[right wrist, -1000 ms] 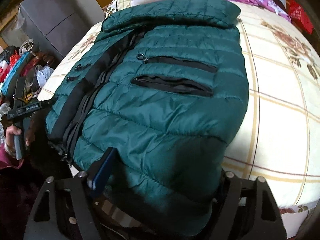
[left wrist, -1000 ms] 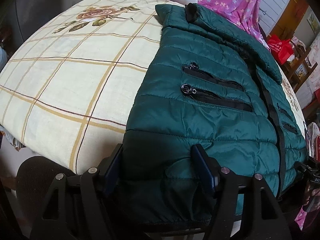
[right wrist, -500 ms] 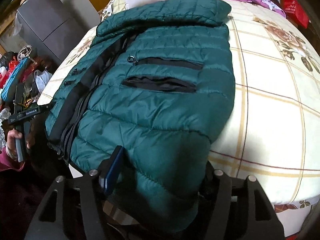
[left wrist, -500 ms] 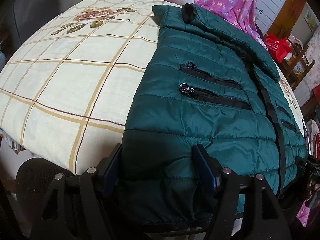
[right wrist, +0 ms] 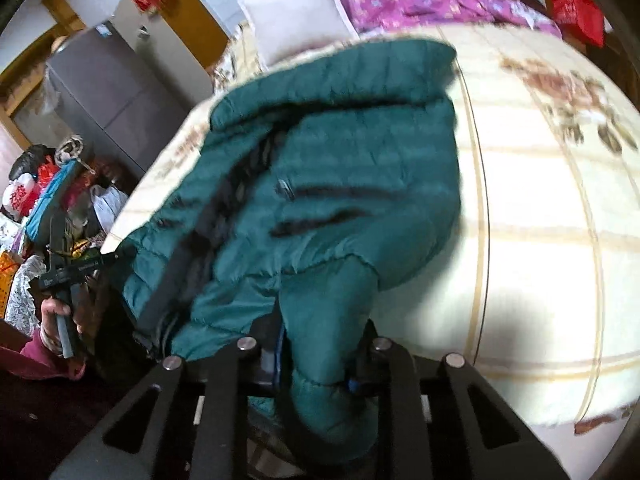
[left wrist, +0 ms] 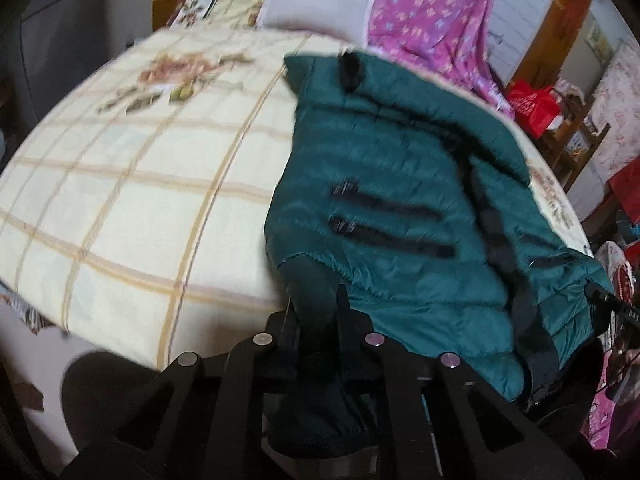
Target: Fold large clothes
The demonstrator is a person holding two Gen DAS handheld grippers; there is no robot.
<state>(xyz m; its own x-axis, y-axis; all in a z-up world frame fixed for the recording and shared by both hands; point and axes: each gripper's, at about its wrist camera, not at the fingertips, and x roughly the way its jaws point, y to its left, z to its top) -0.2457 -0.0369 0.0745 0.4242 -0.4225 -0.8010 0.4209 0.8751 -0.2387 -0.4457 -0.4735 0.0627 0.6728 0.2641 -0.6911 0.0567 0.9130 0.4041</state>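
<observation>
A dark green quilted puffer jacket (left wrist: 400, 184) lies front up on a cream checked bedspread (left wrist: 132, 184), collar toward the pillows. It also shows in the right wrist view (right wrist: 360, 168). My left gripper (left wrist: 314, 304) is shut on the jacket's hem at one bottom corner, lifted off the bed. My right gripper (right wrist: 320, 344) is shut on the hem at the other bottom corner, the fabric bunched between its fingers. The left gripper (right wrist: 76, 272) and the hand on it show at the left of the right wrist view. Both views are blurred by motion.
A grey pillow (left wrist: 320, 0) and a pink flowered blanket (left wrist: 432, 20) lie at the head of the bed. A red bag (left wrist: 534, 106) and clutter stand at one side, a grey cabinet (right wrist: 100, 80) and bags at the other.
Both grippers have closed on the jacket's hem and lifted it, so the bottom edge now bunches up and rises off the bed. Both cameras have moved up and back.
</observation>
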